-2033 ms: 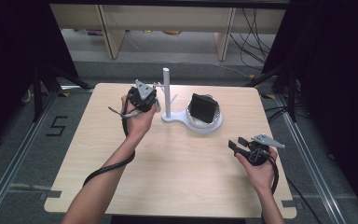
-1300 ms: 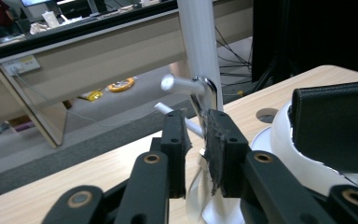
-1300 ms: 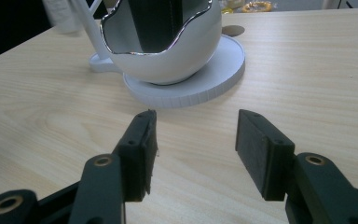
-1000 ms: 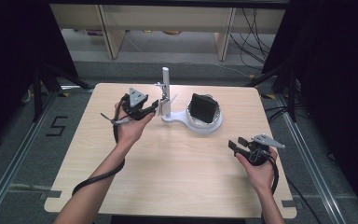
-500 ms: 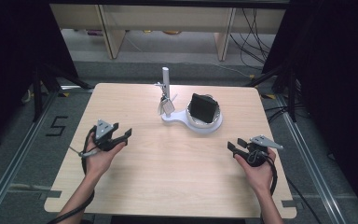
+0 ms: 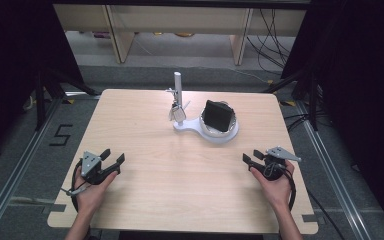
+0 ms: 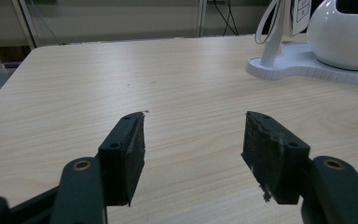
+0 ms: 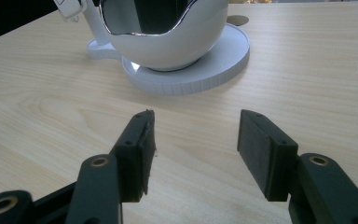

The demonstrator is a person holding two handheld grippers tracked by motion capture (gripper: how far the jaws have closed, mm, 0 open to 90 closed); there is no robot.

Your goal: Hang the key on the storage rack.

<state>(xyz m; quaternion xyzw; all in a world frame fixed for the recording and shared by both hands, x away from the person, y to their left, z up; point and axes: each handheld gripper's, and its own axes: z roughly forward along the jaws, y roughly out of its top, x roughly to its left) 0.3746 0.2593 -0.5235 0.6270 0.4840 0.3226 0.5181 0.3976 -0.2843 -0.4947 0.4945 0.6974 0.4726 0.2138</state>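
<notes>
Since two seconds ago our left gripper has come away from the white stand and now sits low at the near left of the table, held in our left hand, while our right gripper stays at the near right in our right hand, almost where it was. We count two grippers, one in each hand, and both have their jaws spread with bare wood showing between them; neither holds anything. In the left gripper view the two black pads stand wide apart just above the tabletop, and the same goes for the two pads in the right gripper view. We see one white stand at the middle of the far half of the table, well apart from both grippers. It has one upright post at its left end and one round white bowl-like cup on its disc-shaped right end, with one dark object sitting inside the cup. One small bunch of pale tags or keys hangs from the post's arm, just beside the post; we cannot tell exactly what they are. In the right gripper view the cup rises straight ahead of our jaws, near but not touching, and in the left gripper view the stand's base lies off to the upper right
</notes>
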